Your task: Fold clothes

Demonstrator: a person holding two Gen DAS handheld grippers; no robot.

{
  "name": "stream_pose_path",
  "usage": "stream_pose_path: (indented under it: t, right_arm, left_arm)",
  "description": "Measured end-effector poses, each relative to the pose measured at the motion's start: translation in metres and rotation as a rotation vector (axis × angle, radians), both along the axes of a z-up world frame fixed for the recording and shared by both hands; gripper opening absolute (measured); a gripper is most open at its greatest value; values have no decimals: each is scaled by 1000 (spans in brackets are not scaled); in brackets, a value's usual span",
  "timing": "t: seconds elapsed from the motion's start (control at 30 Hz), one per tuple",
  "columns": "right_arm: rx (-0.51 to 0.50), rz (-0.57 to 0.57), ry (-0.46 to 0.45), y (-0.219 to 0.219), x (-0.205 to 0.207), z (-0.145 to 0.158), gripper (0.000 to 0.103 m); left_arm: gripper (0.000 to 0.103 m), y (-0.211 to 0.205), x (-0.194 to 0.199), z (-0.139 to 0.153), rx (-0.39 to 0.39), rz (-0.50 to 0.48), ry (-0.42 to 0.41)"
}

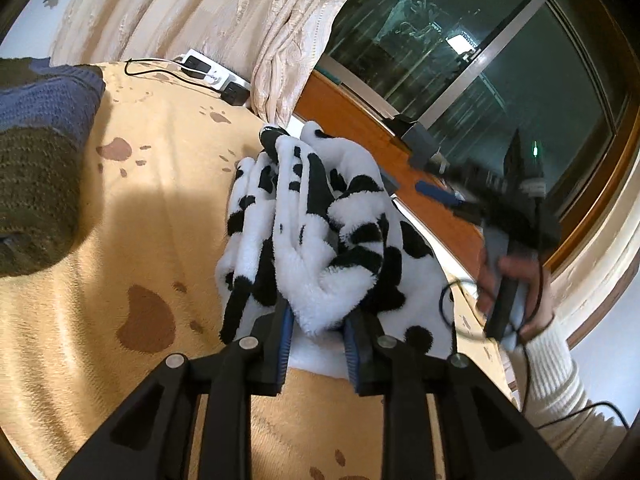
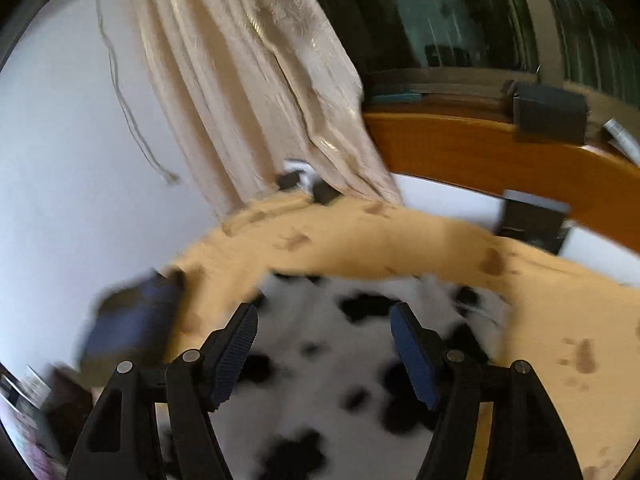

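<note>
A white fleece garment with black patches (image 1: 320,224) lies bunched on the tan paw-print blanket (image 1: 160,208). My left gripper (image 1: 318,344) is shut on a thick fold of it at the near edge, fleece packed between the blue pads. In the right wrist view, which is motion-blurred, the same garment (image 2: 320,380) spreads under my right gripper (image 2: 324,344). That gripper stands open just above the fleece, nothing pinched between its fingers. A hand in a cream ribbed sleeve (image 1: 516,280) holds the right gripper's handle at the right of the left wrist view.
A folded blue and olive knit (image 1: 40,140) (image 2: 132,328) lies at the blanket's left. A power strip with plugs (image 1: 212,72) sits at the far edge, below a beige curtain (image 1: 224,12). A wooden sill (image 1: 360,128) and dark window run along the right.
</note>
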State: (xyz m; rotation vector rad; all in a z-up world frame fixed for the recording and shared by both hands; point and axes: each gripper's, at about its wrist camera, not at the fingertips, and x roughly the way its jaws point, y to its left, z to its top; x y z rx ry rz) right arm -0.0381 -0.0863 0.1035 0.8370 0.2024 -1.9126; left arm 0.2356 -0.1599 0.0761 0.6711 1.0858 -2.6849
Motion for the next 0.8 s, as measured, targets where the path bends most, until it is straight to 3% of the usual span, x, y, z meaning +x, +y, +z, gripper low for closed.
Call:
stream_pose_path:
  t: [0.2,0.3,0.43,0.6,0.7,0.8]
  right_arm:
    - [147,86,135,-19,35,-37,71]
    - [214,116,130,-46,43,-55,71]
    - [236,126,69,-61,36,-68,73]
    - [242,133,89,-57,39,-72,73]
    - [233,129,82,-55,42,-68,73]
    - [200,122,94,-48,45,-58,73]
  left_arm:
    - [30,-1,-1,-6,11,7,-30]
    - [35,-4,6,-7,10,41,-41]
    - [51,-15,18,-3,13,106,-34]
    - [58,-22,30,22,-35,186,4]
    - [66,-25,29,42,-69,202,44]
    - [74,-21,6,63,-127,131,65]
